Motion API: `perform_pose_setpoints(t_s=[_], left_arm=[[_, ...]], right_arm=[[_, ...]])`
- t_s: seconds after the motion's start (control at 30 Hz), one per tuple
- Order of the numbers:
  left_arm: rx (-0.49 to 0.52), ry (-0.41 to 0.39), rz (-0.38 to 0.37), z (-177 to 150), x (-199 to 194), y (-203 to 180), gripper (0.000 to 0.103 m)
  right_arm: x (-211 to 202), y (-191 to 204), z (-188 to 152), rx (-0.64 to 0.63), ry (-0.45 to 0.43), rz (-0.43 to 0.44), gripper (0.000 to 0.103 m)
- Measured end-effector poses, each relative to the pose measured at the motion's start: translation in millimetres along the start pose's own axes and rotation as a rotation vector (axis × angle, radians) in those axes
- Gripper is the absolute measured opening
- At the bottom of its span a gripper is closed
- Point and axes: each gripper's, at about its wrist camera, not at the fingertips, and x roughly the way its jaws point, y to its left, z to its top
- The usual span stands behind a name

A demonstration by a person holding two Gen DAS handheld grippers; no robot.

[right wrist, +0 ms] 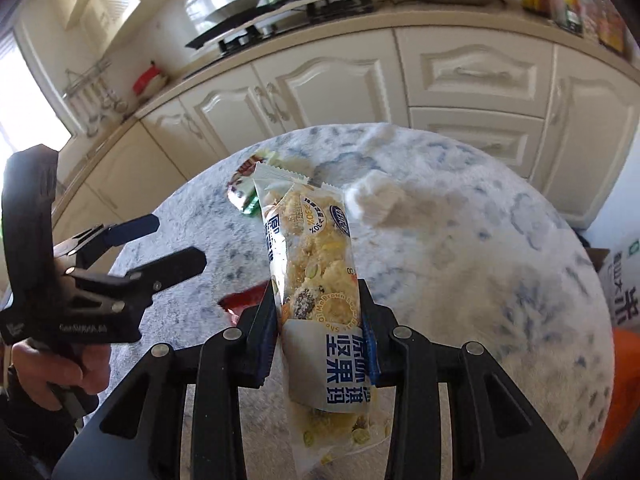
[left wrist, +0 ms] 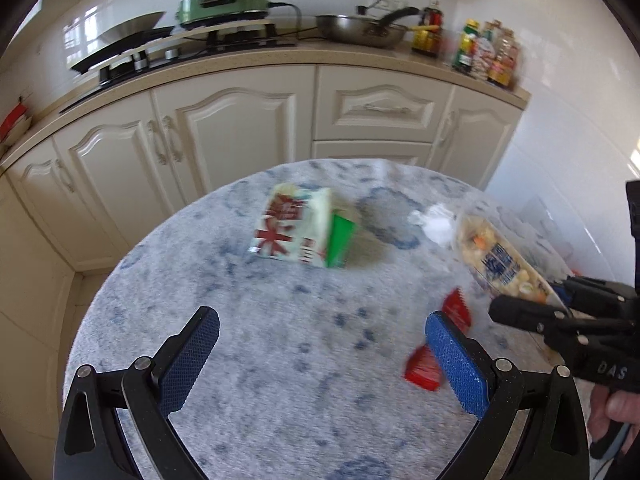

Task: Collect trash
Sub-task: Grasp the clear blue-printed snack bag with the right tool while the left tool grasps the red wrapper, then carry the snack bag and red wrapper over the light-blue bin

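Observation:
My right gripper (right wrist: 318,312) is shut on a clear snack packet (right wrist: 316,276) with yellow nougat and blue print, held above the round table (right wrist: 460,280); the packet also shows in the left wrist view (left wrist: 496,256). My left gripper (left wrist: 320,344) is open and empty over the table's near side. A red wrapper (left wrist: 436,356) lies by its right finger, and it shows in the right wrist view (right wrist: 244,302). A white, red and green carton (left wrist: 304,230) lies on its side mid-table. A crumpled white tissue (left wrist: 434,220) lies beyond the packet.
The table has a blue-and-white mottled cloth. Cream kitchen cabinets (left wrist: 240,128) stand behind it, with a stove, a green cooker (left wrist: 224,0), a pan (left wrist: 360,30) and bottles (left wrist: 484,54) on the counter. A cardboard box (right wrist: 624,284) and something orange (right wrist: 626,380) sit at the right.

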Motion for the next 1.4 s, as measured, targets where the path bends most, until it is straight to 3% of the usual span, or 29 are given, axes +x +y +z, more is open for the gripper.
perform_pose_setpoints(t_s=[0.2,0.3,0.37,0.47,0.5,0.7,0.83,1.4], left_arm=[[0.124,0.049,-0.053,-6,27,-39,0.098],[0.192,0.096,-0.054,-11,48,-56,0.075],[0.213,0.074,-0.076,-12,50,-62,0.066],[0.214,0.076,-0.125,-12,49,-64,0.034],[0.202,0.084,-0.154,-12,48,-62,0.016],[0.112,0.120,-0.232,-22,36,-53,0.013],[0.104,0.104,-0.238,-35,18,-56,0.013],[0.157,-0.119,-0.284,-40,-130,-100,0.014]], right_arm=[[-28,-18,-8,0.060,-0.045,-0.044,0.035],[-41,-26,-15,0.087,-0.059,-0.067,0.035],[-50,-31,-19,0.103,-0.066,-0.078,0.035],[-63,-36,-25,0.121,-0.082,-0.091,0.035],[-68,-37,-27,0.127,-0.088,-0.096,0.035],[-96,-38,-40,0.146,-0.128,-0.110,0.035],[-114,-39,-50,0.159,-0.147,-0.122,0.035],[-208,-35,-94,0.206,-0.286,-0.194,0.035]])
